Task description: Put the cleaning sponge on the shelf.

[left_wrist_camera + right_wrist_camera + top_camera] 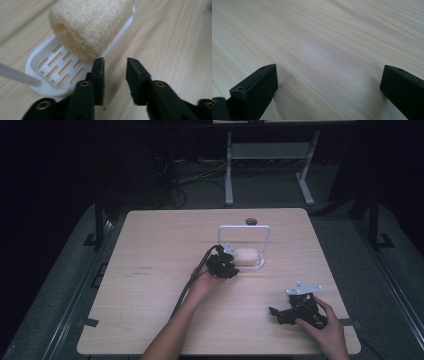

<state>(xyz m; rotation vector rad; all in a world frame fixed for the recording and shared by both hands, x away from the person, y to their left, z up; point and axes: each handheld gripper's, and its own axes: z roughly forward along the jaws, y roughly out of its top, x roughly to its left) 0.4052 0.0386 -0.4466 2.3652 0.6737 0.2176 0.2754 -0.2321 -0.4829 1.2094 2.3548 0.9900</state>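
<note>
So my left tool has its jaws partly apart with nothing between them, and the fuzzy tan cylinder-shaped sponge sits just ahead and a bit left of it, lying lengthwise in the white slotted plastic tray. Its long axis runs away from the tool, which is way nearer than my right tool, resting wide open on the light wooden tabletop.
</note>
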